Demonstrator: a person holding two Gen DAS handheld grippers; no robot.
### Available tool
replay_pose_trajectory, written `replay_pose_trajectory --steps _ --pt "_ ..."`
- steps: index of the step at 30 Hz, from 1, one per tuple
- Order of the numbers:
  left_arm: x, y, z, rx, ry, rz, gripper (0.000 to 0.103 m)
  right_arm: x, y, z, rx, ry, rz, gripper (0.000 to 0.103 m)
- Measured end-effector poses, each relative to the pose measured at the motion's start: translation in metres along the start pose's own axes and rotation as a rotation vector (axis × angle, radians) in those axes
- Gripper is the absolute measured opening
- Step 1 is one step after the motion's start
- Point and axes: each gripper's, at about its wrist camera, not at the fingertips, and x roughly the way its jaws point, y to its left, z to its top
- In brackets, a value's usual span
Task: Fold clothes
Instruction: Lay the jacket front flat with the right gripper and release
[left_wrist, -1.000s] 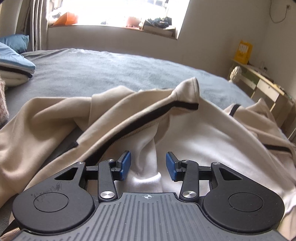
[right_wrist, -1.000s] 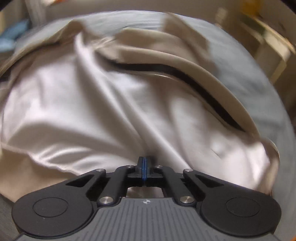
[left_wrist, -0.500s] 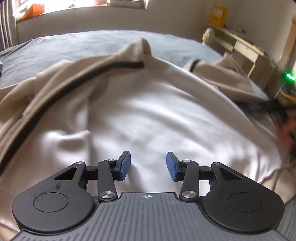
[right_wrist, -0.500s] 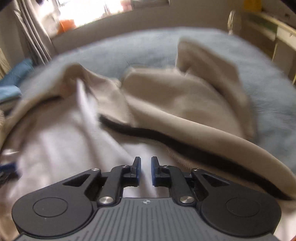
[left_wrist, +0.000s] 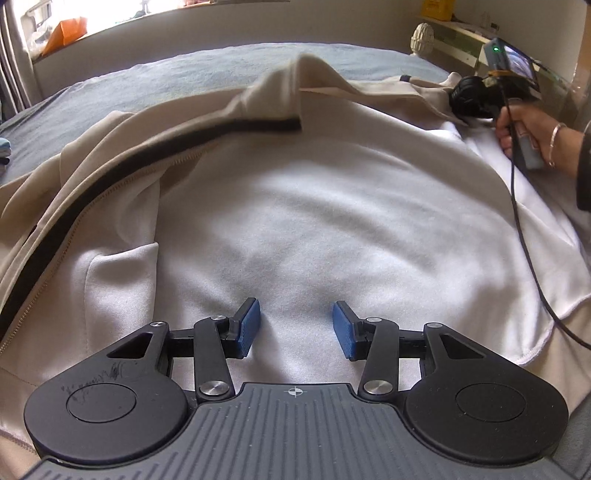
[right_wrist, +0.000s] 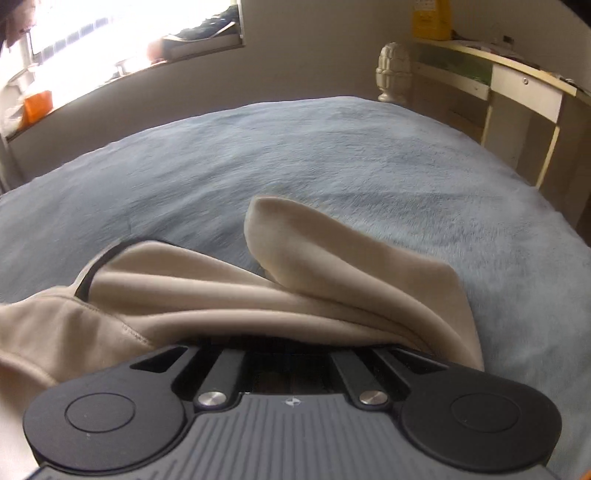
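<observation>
Beige jacket (left_wrist: 314, 206) spread on grey bed (right_wrist: 332, 155), desk (right_wrist: 517, 77) beside window (right_wrist: 110, 33)

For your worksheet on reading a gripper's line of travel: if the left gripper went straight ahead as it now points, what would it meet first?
Probably the jacket's white lining: the open left gripper points low across it, nothing between. Depth is unclear.

Our left gripper (left_wrist: 295, 328) points forward, low and level, blue pads (left_wrist: 248, 326) spread wide with nothing between them. Our right hand (left_wrist: 524, 127) grips its tool's handle off to the right; the right gripper's fingertips are hidden under cloth.
</observation>
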Motion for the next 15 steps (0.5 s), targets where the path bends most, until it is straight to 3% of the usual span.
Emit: replay_pose_trajectory --steps 4,7,9,11,13,15 --pt "0.002 0.003 -0.001 -0.017 -0.005 -0.011 0.045 0.006 -0.003 0.009 0.001 0.028 0.000 0.000" --pt "0.002 0.004 -0.001 -0.028 -0.010 -0.027 0.048 -0.028 -0.009 0.008 0.002 0.065 0.124 0.000" --pt "0.002 0.005 0.000 -0.032 -0.007 -0.038 0.049 -0.061 -0.007 -0.006 -0.027 0.093 0.224 0.015" --pt "0.002 0.007 0.002 -0.038 0.002 -0.053 0.049 -0.093 -0.005 -0.020 -0.056 0.120 0.323 0.020" --pt "0.003 0.010 0.003 -0.057 0.013 -0.069 0.049 -0.126 -0.003 -0.033 -0.086 0.147 0.423 0.021" --pt "0.003 0.011 0.004 -0.070 0.023 -0.075 0.050 -0.129 0.013 -0.047 -0.091 0.224 0.486 0.021"
